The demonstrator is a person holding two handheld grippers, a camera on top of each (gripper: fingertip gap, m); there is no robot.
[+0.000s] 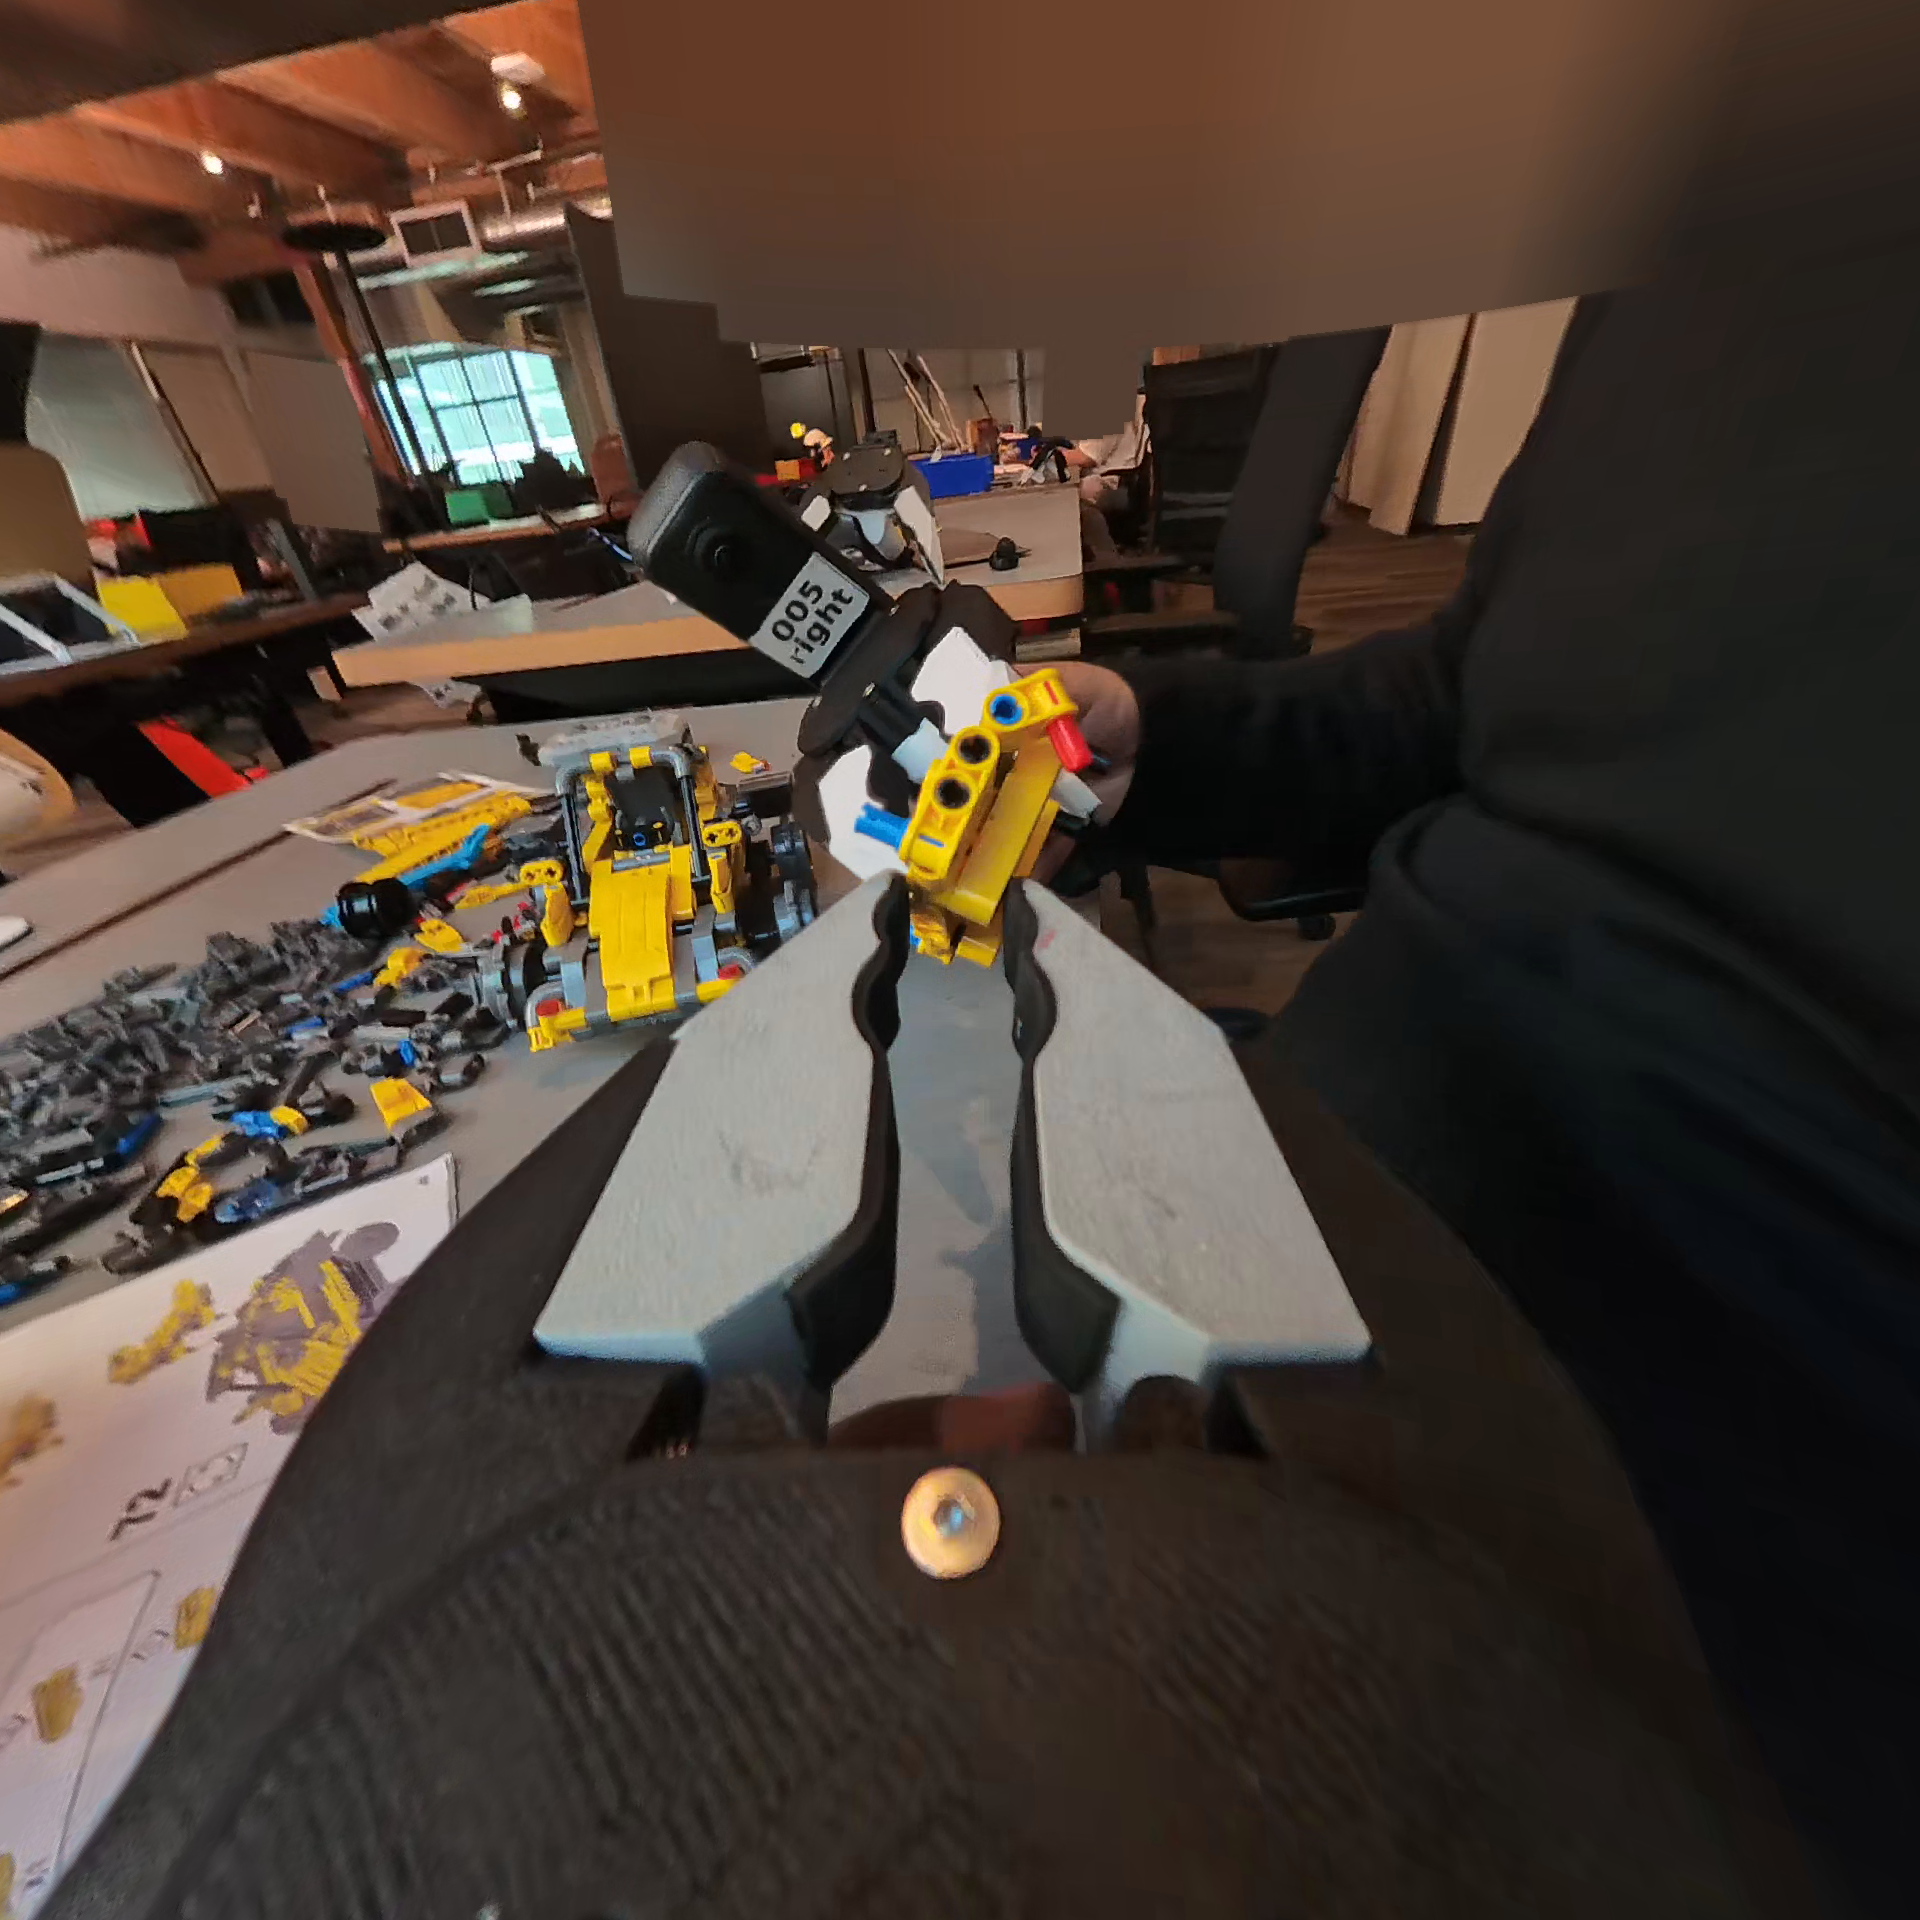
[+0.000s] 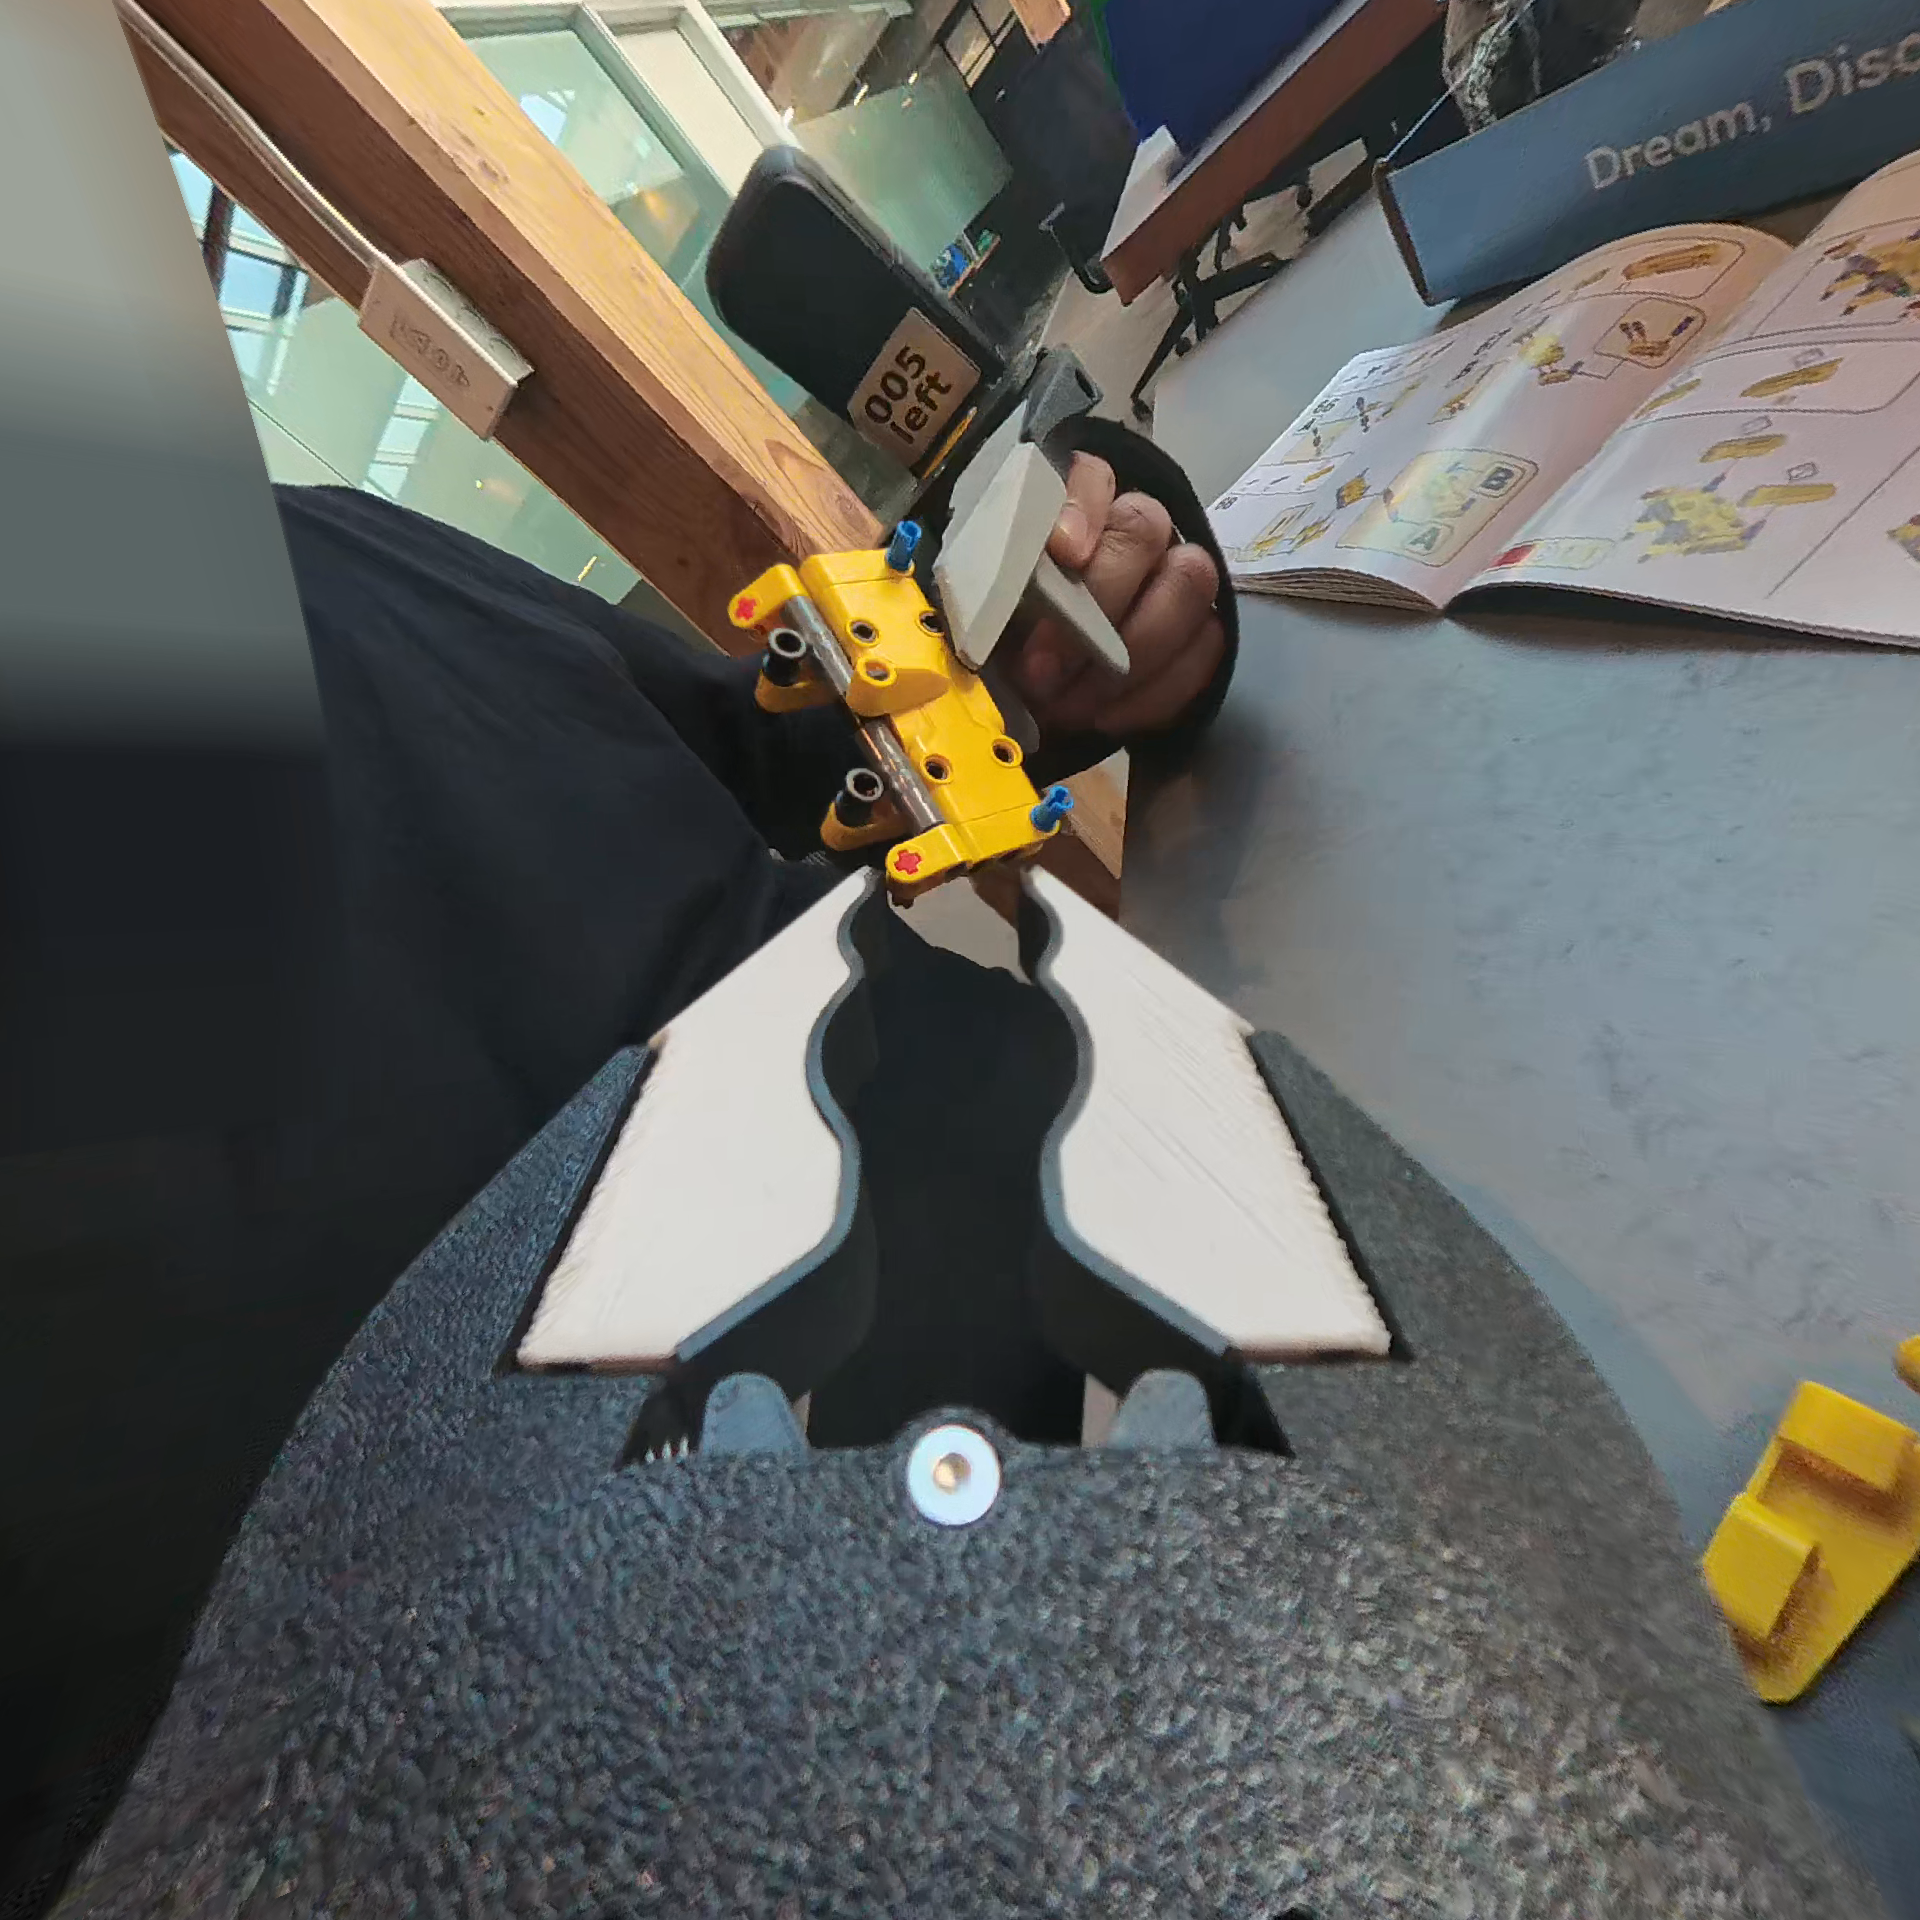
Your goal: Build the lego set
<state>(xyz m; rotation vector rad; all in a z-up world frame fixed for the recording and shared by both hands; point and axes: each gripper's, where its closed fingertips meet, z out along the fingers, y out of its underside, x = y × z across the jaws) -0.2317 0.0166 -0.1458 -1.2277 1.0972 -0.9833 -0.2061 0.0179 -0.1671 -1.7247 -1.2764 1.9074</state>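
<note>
A yellow brick assembly (image 1: 971, 831) is held above the grey table (image 1: 312, 852), clamped at one end between the tips of the left gripper (image 1: 951, 914) and at the other by the right gripper (image 2: 951, 883). Beyond it, a half-built yellow vehicle (image 1: 644, 894), loose dark pieces (image 1: 208, 1029) and an open instruction booklet (image 2: 1621, 416) are seen.
</note>
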